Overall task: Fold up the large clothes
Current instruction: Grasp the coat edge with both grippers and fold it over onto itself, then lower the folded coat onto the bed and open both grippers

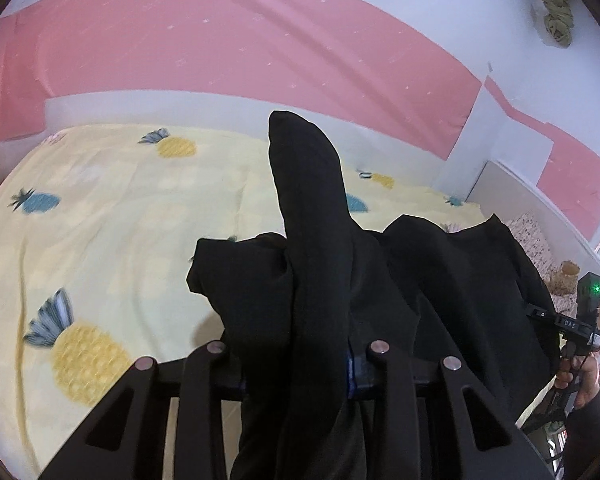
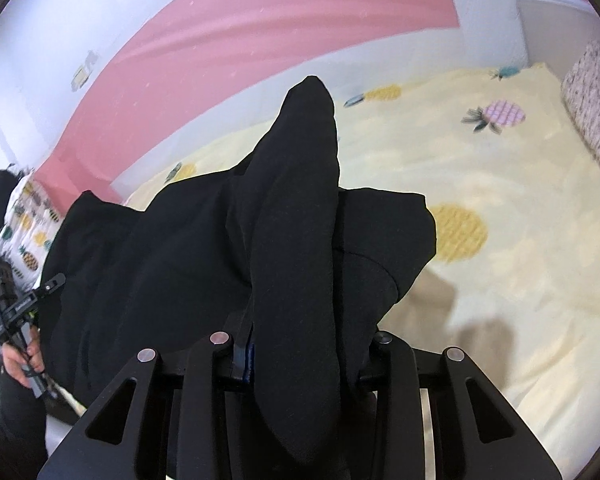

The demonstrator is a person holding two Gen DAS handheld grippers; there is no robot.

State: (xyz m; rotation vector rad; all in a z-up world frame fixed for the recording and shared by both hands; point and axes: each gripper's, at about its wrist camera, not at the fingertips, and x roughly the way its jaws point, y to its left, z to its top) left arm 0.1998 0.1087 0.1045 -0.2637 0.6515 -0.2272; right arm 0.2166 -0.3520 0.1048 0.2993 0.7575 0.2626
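A large black garment (image 1: 440,280) hangs between my two grippers above the bed. My left gripper (image 1: 312,264) is shut on one edge of it; a fold of black cloth drapes over the fingers and hides the tips. In the right wrist view the same garment (image 2: 160,260) stretches to the left. My right gripper (image 2: 300,240) is shut on its other edge, fingers also covered by cloth. The right gripper shows at the far right of the left view (image 1: 584,320); the left gripper shows at the far left of the right view (image 2: 16,304).
The bed has a pale yellow sheet with pineapple prints (image 1: 100,208), also seen in the right wrist view (image 2: 500,200). A pink and white wall (image 1: 260,40) runs behind it. A speckled pillow (image 2: 592,108) lies at the bed's end. A white bed frame (image 1: 540,208) borders the right side.
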